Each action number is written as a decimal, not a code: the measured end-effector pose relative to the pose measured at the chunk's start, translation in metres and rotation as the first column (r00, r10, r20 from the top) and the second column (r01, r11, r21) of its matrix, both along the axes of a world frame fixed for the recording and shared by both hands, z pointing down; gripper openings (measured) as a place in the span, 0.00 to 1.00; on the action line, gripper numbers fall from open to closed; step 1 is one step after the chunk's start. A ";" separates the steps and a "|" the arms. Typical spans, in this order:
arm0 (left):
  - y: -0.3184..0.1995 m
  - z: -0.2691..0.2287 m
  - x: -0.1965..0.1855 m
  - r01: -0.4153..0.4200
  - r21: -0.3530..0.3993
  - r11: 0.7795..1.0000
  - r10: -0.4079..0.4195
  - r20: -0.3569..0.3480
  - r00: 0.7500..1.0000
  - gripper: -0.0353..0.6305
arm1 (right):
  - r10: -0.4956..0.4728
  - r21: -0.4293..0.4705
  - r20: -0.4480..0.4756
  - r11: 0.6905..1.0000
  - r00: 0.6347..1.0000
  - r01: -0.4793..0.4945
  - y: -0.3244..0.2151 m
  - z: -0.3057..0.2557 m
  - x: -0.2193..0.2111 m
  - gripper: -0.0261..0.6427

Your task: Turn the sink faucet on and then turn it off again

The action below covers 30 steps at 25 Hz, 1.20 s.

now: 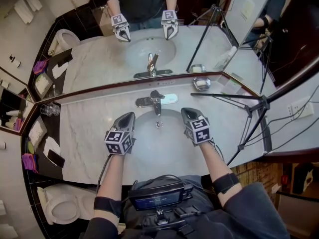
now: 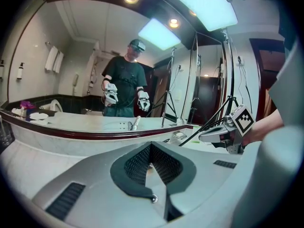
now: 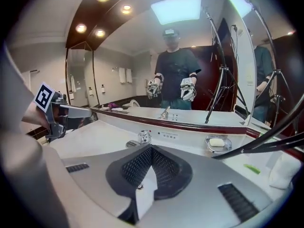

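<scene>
The chrome faucet (image 1: pixel 156 101) stands behind the white basin (image 1: pixel 172 142), its lever on top. I see no stream of water under the spout. My left gripper (image 1: pixel 129 115) hangs over the basin's left rim, shut and empty, short of the faucet and to its left. My right gripper (image 1: pixel 186 111) hangs over the right rim, also shut with nothing in it, a little right of the faucet. In the right gripper view the faucet (image 3: pixel 142 137) shows just past the shut jaws (image 3: pixel 151 149). In the left gripper view the shut jaws (image 2: pixel 151 145) hide it.
A soap dish (image 1: pixel 202 83) with a bar sits at the back right of the marble counter (image 1: pixel 89 128). Tripod legs (image 1: pixel 251 118) stand at the right. A glass (image 1: pixel 49 110) is at the back left, a phone (image 1: pixel 55 158) and a toilet (image 1: pixel 62 208) further left. The mirror (image 1: pixel 149 39) rises behind.
</scene>
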<state>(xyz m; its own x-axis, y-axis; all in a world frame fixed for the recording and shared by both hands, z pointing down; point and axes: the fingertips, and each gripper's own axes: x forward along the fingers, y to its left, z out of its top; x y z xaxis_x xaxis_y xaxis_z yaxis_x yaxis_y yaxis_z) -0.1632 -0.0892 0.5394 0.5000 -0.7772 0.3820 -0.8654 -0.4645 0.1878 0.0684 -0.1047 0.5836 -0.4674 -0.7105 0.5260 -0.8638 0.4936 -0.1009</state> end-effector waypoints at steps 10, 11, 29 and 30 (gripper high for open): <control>0.001 -0.002 0.002 -0.002 0.021 1.000 0.002 -0.003 1.000 0.05 | 0.004 -0.012 0.011 1.000 1.000 -0.004 0.003 0.004 0.002 0.07; 0.001 -0.002 0.002 -0.003 0.023 1.000 0.003 -0.002 1.000 0.05 | 0.004 -0.012 0.011 1.000 1.000 -0.004 0.003 0.004 0.002 0.07; -0.029 0.019 0.071 -0.312 -0.002 0.950 0.300 0.277 0.913 0.30 | 0.014 -0.032 0.016 0.999 1.000 -0.014 -0.005 0.017 0.008 0.07; -0.032 0.022 0.076 -0.327 -0.008 0.945 0.315 0.289 0.904 0.30 | 0.017 -0.033 0.015 0.999 1.000 -0.016 -0.006 0.018 0.009 0.07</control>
